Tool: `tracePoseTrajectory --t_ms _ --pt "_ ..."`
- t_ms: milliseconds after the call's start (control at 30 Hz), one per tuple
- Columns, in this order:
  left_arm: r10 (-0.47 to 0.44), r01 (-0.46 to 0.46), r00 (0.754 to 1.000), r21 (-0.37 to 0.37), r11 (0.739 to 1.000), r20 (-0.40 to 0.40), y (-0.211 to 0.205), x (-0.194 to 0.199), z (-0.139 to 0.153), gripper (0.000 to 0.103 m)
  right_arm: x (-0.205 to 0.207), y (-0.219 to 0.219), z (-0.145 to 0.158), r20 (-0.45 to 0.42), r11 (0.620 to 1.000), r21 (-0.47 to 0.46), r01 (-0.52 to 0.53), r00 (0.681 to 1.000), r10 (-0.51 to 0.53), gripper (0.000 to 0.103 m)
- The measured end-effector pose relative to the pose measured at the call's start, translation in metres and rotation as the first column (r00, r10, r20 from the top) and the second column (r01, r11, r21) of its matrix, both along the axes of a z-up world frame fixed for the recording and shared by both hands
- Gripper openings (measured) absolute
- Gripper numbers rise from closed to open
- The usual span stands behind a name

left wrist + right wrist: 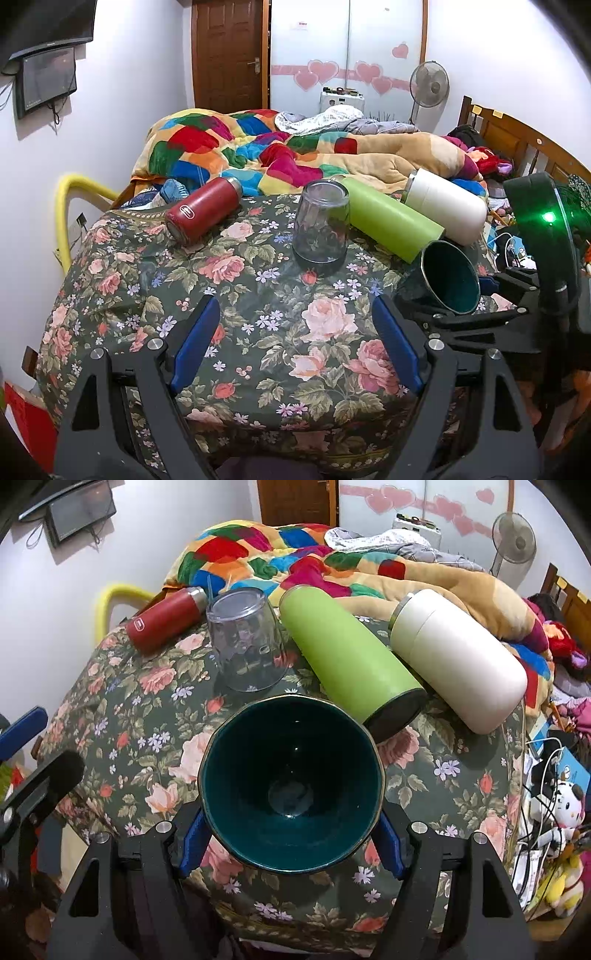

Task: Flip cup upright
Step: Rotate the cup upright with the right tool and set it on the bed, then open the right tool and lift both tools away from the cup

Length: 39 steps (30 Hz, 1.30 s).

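Holding the dark green cup [291,786] clamped between my right fingers [197,836], its mouth facing the camera above the floral tabletop [122,716], I keep my left fingers [199,343] apart near the upside-down glass [320,226].

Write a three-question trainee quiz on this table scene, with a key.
1. True or false: the left gripper is shut on the clear plastic cup.
2. What does the right gripper hold? A) red flask B) dark green cup C) white flask
3. Fill in: the green flask lies on its ____ on the floral tablecloth.

Key:
1. False: it is open and holds nothing; the clear plastic cup stands mouth down, apart from it.
2. B: the dark green cup sits between its fingers, mouth toward the camera.
3. side, between the clear plastic cup and the white flask.
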<state>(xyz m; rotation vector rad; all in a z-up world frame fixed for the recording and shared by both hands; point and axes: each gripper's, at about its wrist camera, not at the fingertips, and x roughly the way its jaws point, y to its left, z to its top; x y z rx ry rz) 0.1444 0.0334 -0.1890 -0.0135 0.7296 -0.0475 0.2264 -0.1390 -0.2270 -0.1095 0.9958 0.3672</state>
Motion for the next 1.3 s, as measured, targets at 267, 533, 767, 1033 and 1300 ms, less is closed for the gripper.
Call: tracePoseTrajectory --t_ms 267,533,767,1033,1300 --pt "-0.008 0.008 1.0 -0.01 1.0 0.009 -0.003 -0.006 0.008 0.084 0.001 -0.003 -0.006 -0.063 1.0 0.007 -0.01 0.998 0.01 0.072" --pt "-0.033 0.033 0.998 -0.013 0.999 0.056 -0.015 -0.02 0.03 0.085 -0.026 -0.019 0.016 -0.003 1.0 0.003 -0.019 1.0 0.019 0.072" --pt "-0.058 0.061 0.99 -0.021 0.998 0.129 -0.031 -0.041 0.064 0.085 -0.058 -0.048 0.068 0.144 0.999 0.039 0.024 0.989 -0.03 0.072" --pt "-0.07 0.089 0.951 -0.049 0.995 0.3 -0.044 -0.085 0.131 0.086 -0.115 -0.076 0.152 0.412 0.989 0.137 0.051 0.905 -0.104 0.072" --pt "-0.059 0.09 0.862 -0.038 0.995 0.503 -0.054 -0.148 0.188 0.093 -0.172 -0.091 0.202 0.594 0.966 0.257 0.026 0.785 -0.179 0.073"
